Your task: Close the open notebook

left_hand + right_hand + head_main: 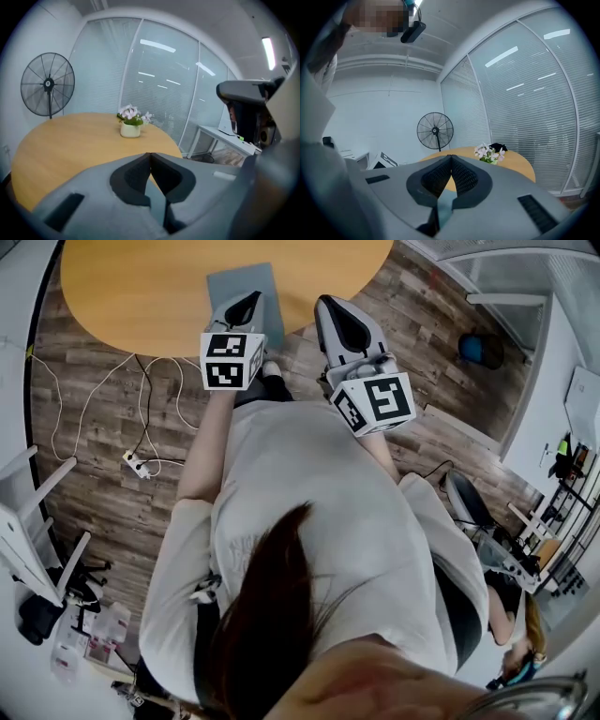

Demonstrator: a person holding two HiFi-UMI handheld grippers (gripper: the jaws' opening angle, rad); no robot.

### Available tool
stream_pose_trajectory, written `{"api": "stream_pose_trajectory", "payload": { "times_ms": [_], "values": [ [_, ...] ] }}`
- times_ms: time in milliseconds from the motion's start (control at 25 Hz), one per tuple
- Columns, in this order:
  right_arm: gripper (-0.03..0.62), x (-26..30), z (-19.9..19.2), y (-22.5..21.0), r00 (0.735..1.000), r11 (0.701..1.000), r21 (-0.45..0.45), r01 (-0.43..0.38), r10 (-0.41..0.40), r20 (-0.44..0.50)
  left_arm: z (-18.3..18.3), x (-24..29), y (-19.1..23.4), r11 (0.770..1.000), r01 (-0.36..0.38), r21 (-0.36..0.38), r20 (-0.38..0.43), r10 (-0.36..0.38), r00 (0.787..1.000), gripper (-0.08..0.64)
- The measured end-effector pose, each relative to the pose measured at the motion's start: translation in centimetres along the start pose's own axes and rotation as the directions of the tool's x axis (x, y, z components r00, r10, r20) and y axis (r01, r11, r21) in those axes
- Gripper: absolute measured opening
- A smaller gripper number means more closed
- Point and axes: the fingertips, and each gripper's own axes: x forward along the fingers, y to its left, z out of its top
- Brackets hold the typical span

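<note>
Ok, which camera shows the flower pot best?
The left gripper view: the flower pot stands whole and unobstructed on the table. The right gripper view shows it smaller, mostly its blossoms. The head view misses it.

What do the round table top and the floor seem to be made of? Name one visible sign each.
Table top: probably wood-look laminate, smooth and matte, evenly tan with no seams.
Floor: wood or wood-look planks, matte grey-brown, with board seams and grain.

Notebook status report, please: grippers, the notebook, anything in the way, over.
Left gripper and right gripper: jaws shut, both empty. Notebook flat on the table, looks closed. Nothing in the way.
</note>
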Motion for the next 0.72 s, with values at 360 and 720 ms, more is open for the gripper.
{"api": "stream_pose_trajectory", "payload": {
  "times_ms": [360, 720],
  "values": [
    [0.002, 2.0, 2.2, 2.0, 1.000, 1.000, -0.024, 0.013, -0.012, 0.025, 8.9, -5.0, 2.8, 0.995, -0.040, 0.090, 0.226, 0.019, 0.974, 0.015],
    [0.002, 3.4, 3.9, 3.7, 0.998, 0.999, -0.034, 0.037, -0.035, 0.045, 14.7, -10.0, 4.3, 0.991, -0.043, 0.128, 0.338, -0.003, 0.941, 0.015]
  ]
}}
